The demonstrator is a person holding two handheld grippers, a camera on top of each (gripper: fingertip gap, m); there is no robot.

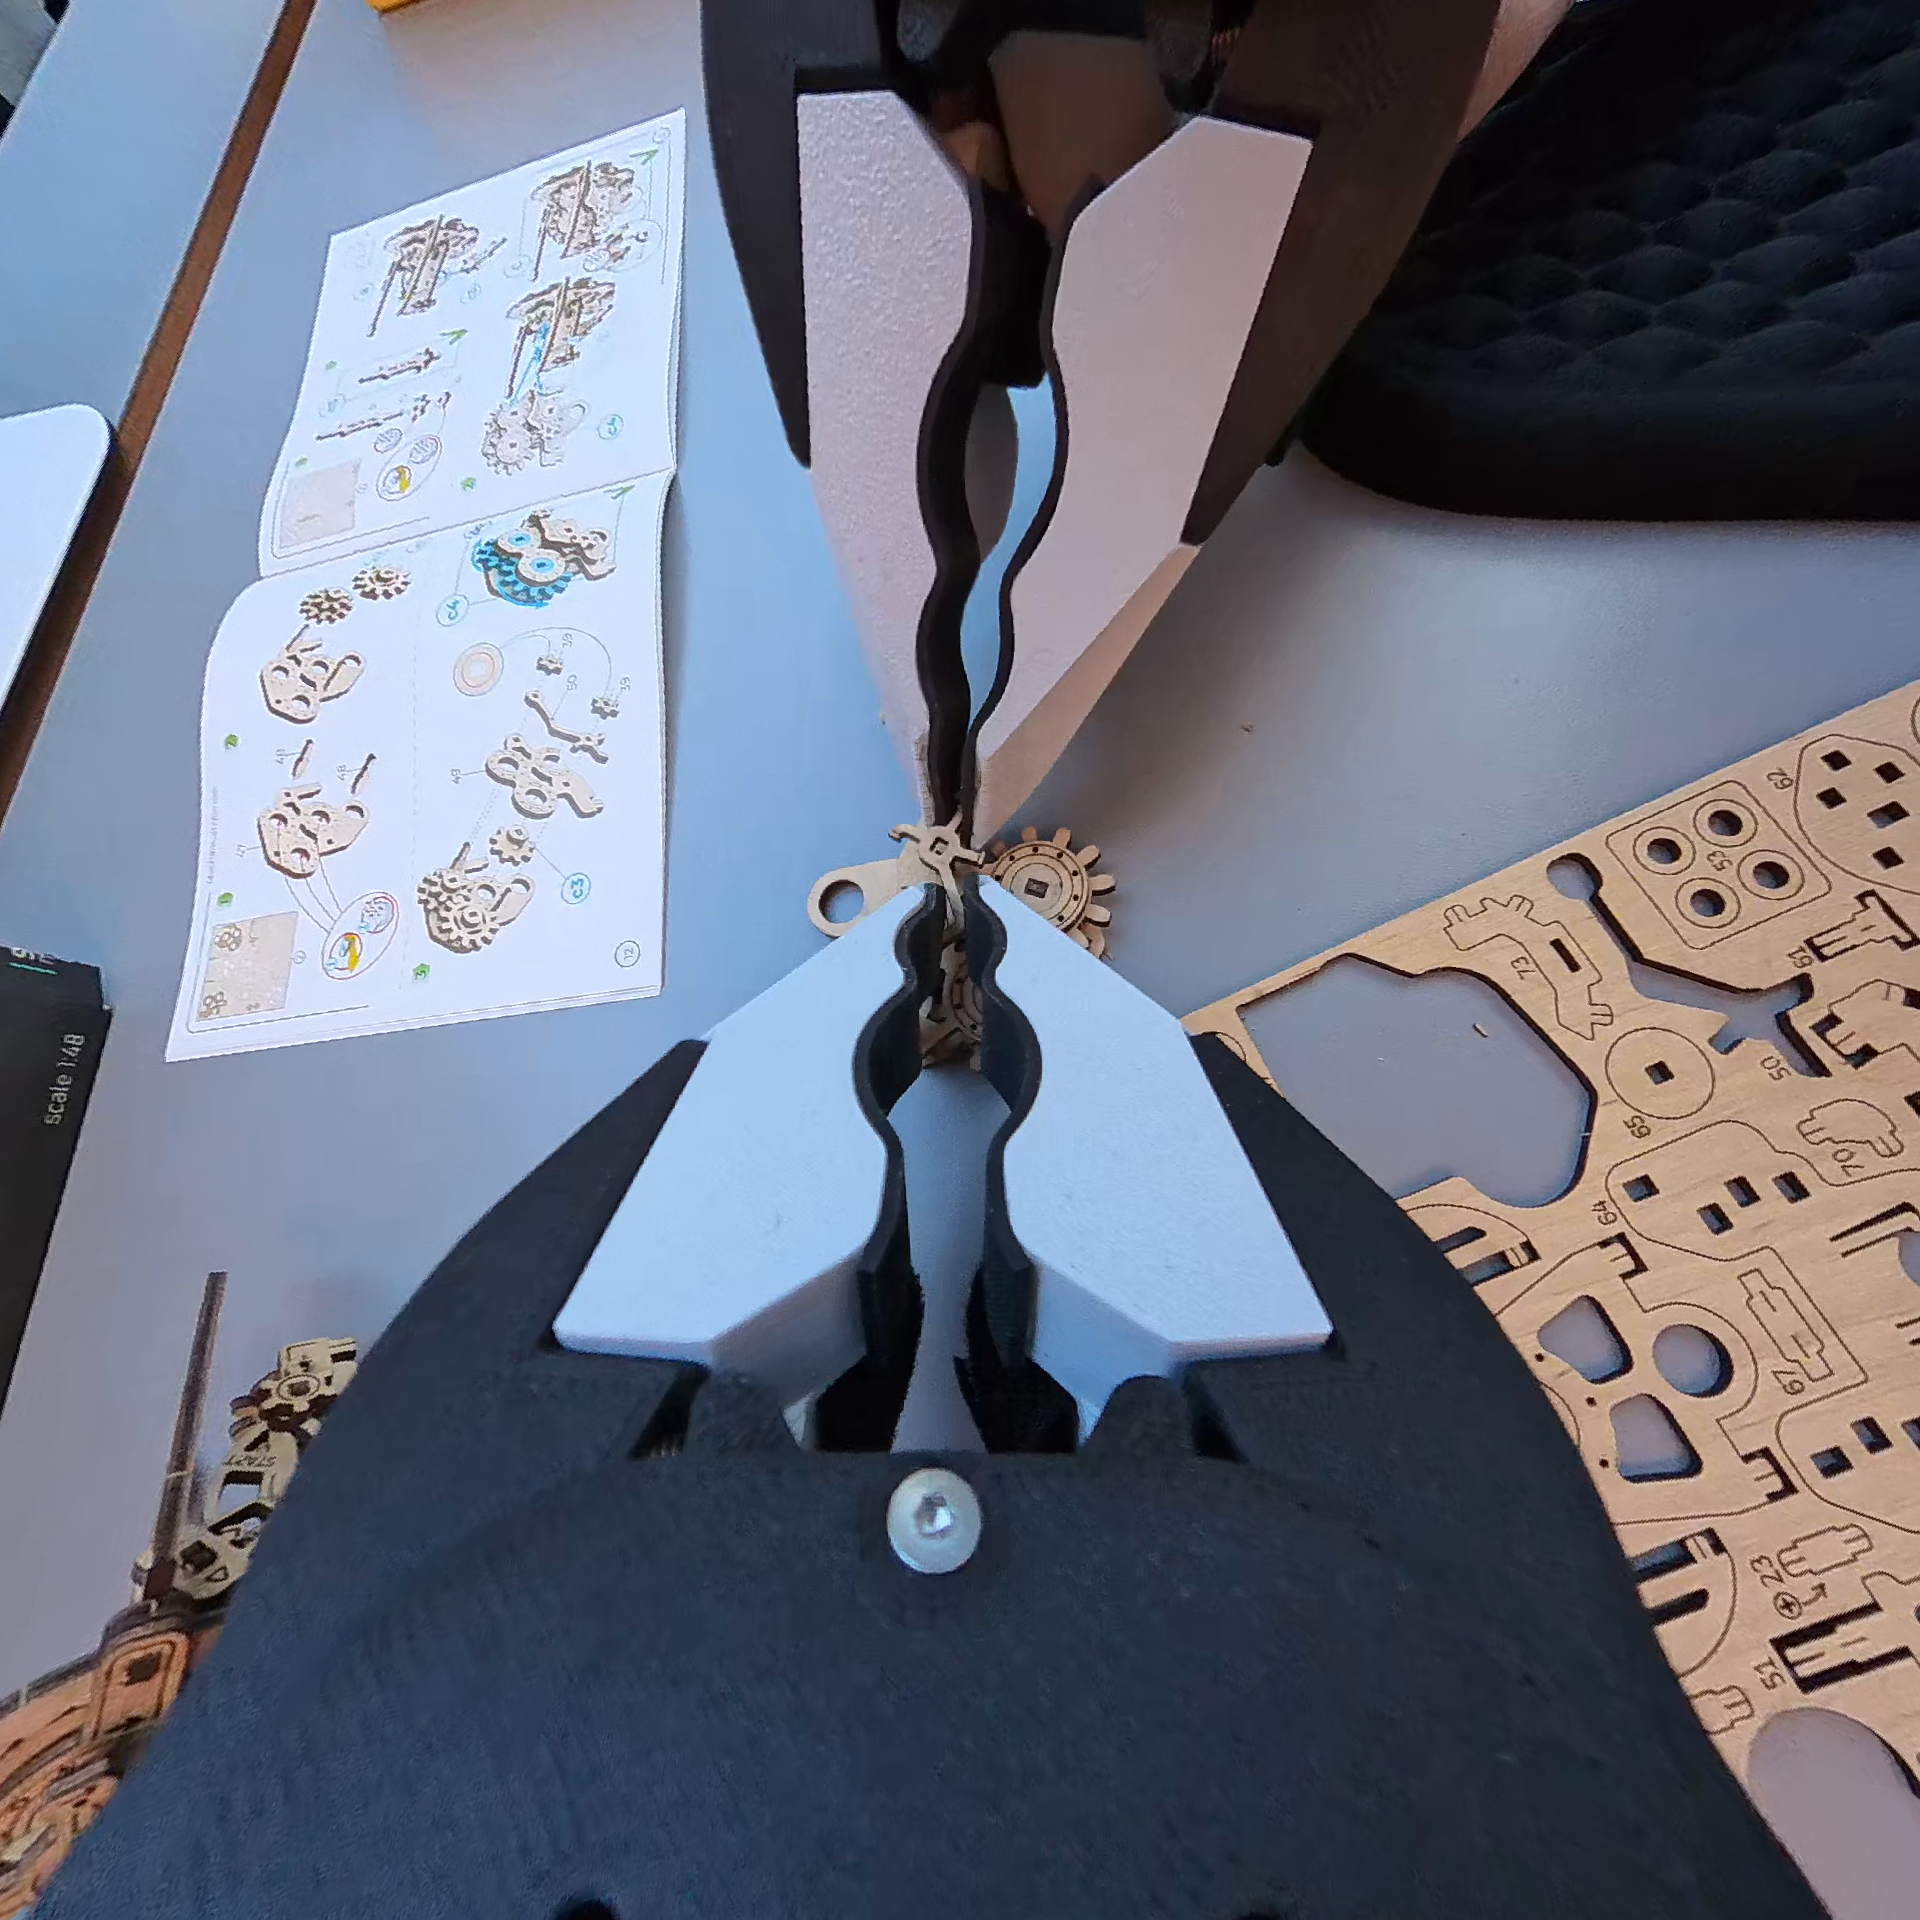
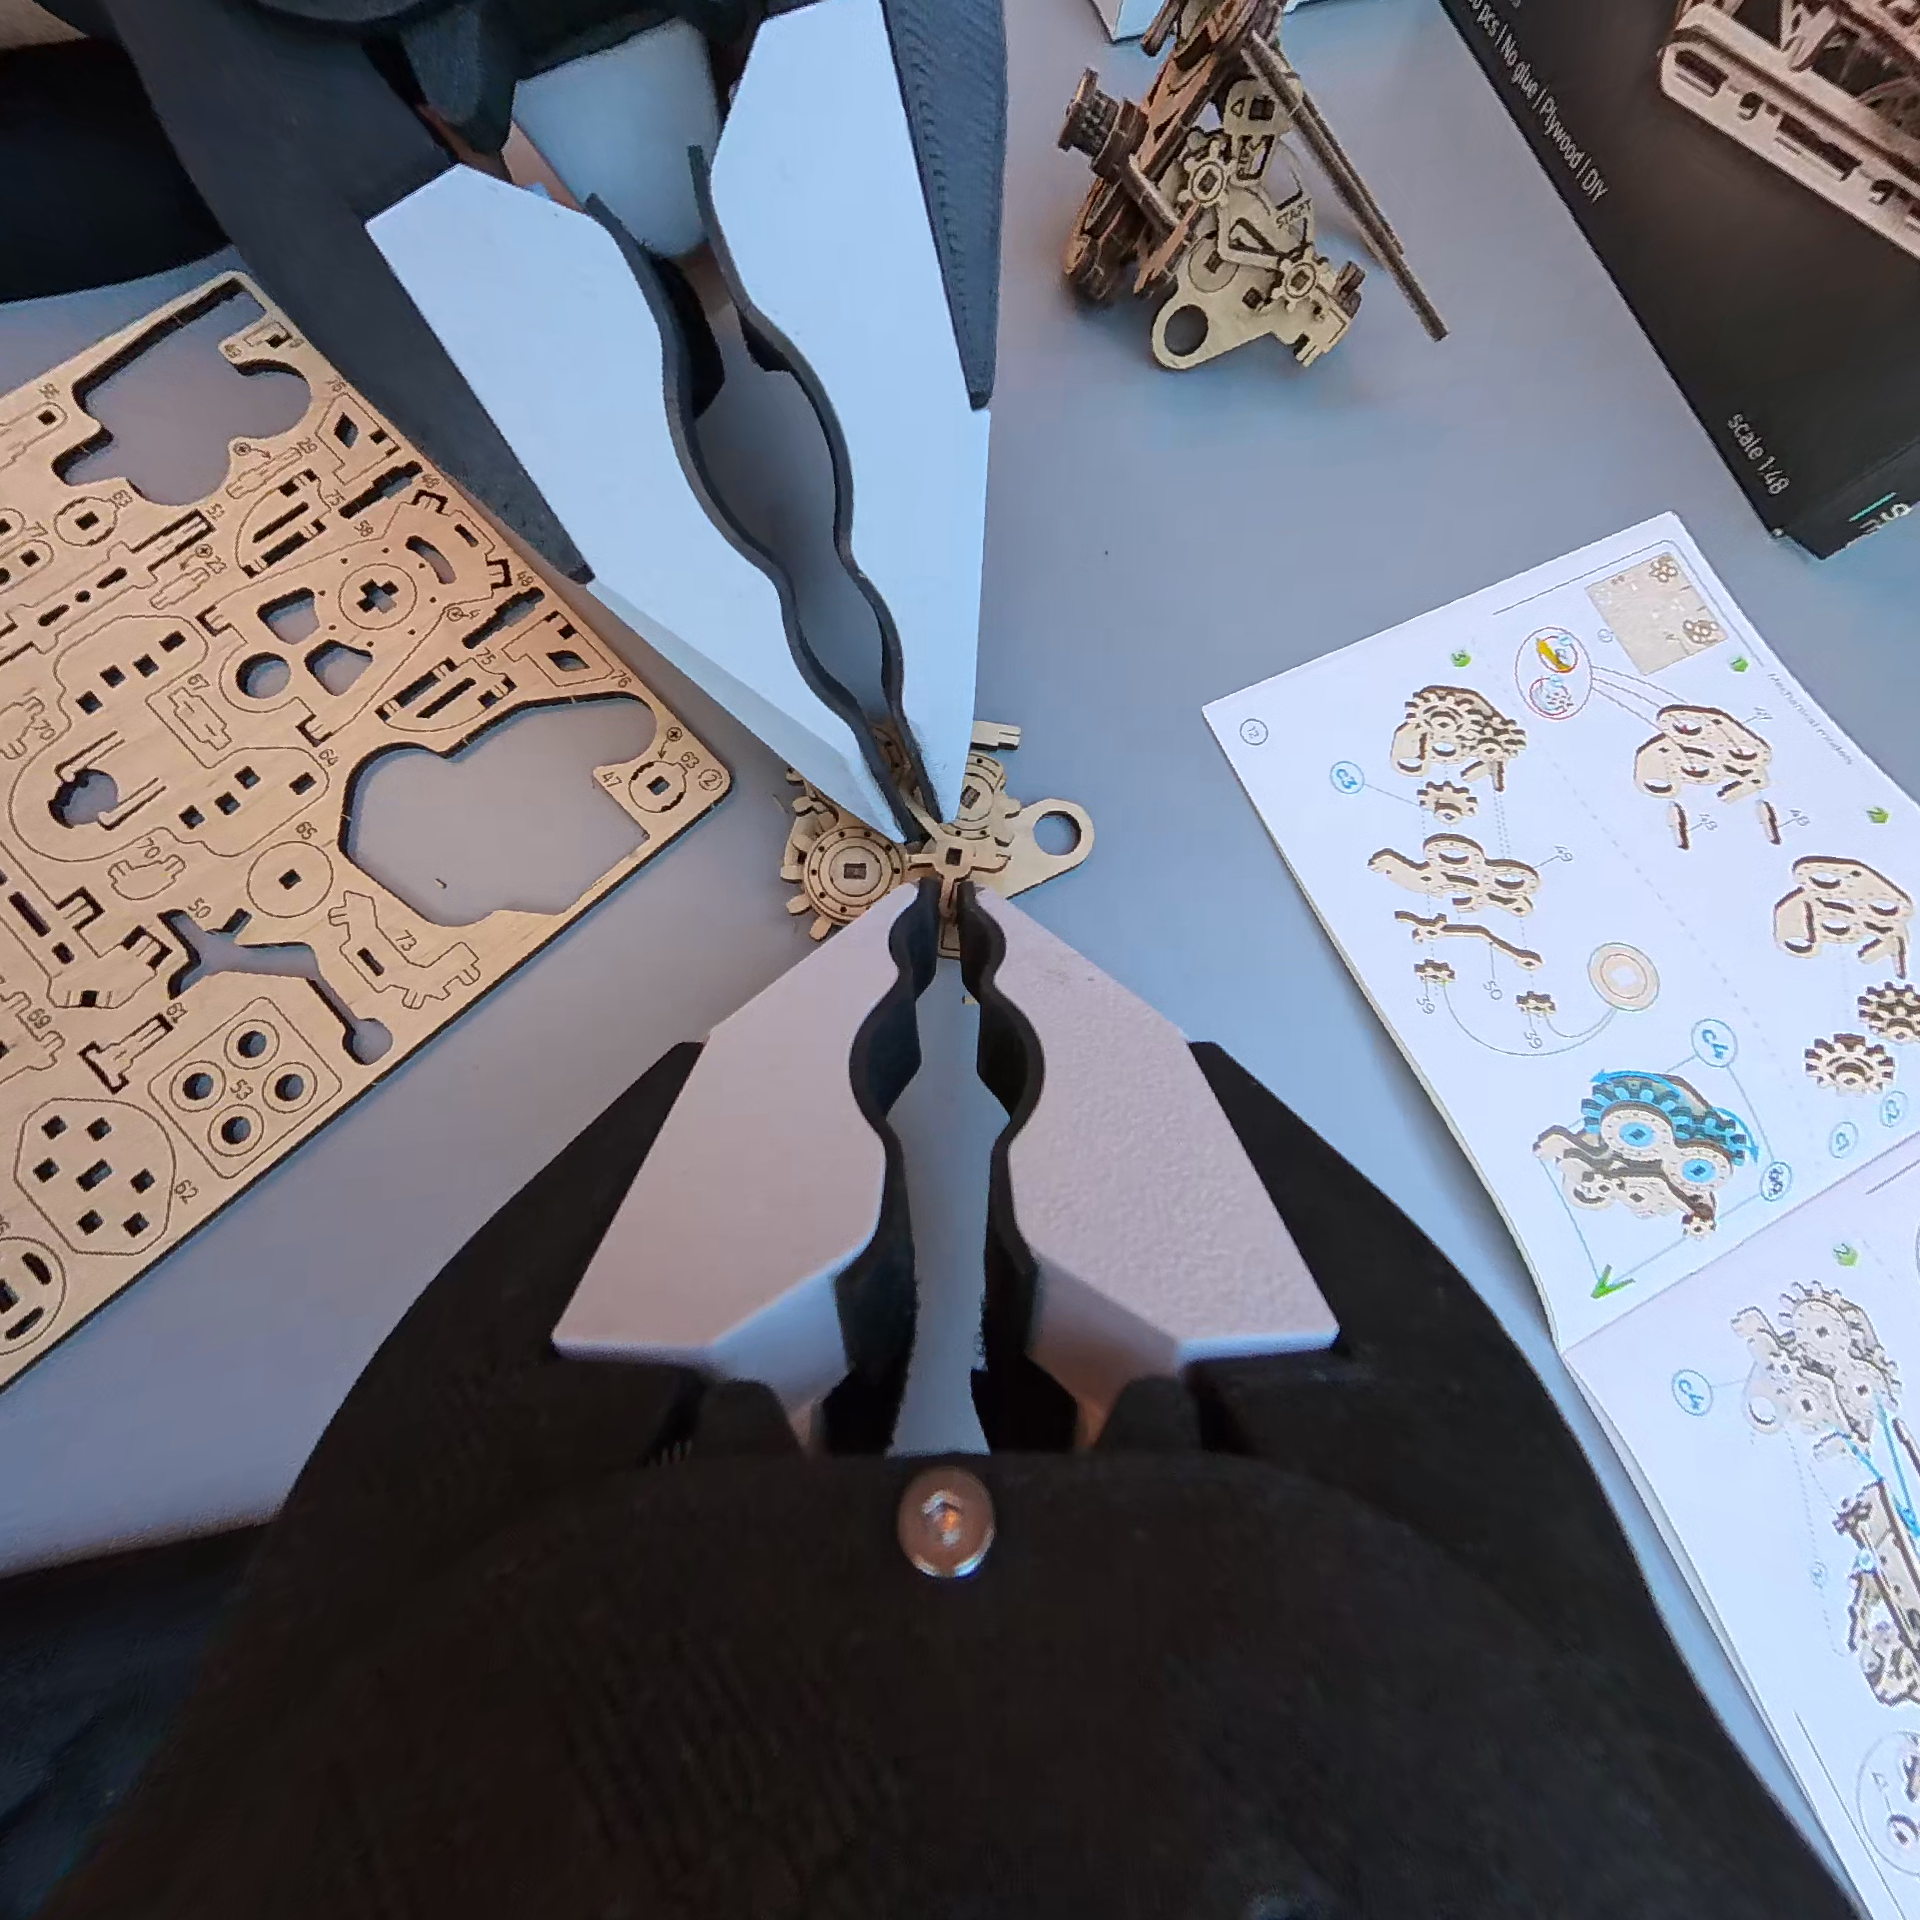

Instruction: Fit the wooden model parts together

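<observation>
Your left gripper (image 1: 943, 902) is closed on the wooden gear assembly (image 1: 961, 883), which sits at the middle of the grey table (image 1: 1455, 665); your right gripper (image 2: 940, 896) meets it tip to tip, pinched nearly shut on a small cross-shaped wooden part (image 2: 951, 860) at the assembly's top. Outward lie the plywood parts sheet (image 2: 260, 748), the open instruction booklet (image 1: 436, 644), the built wooden model (image 2: 1226, 197) and a black box (image 2: 1714, 260).

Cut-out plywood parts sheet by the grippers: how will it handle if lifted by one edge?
The thin laser-cut plywood parts sheet is probably light and likely to flex, since large openings leave narrow bridges. Those bridges may snap. Remaining parts could pop loose.
</observation>
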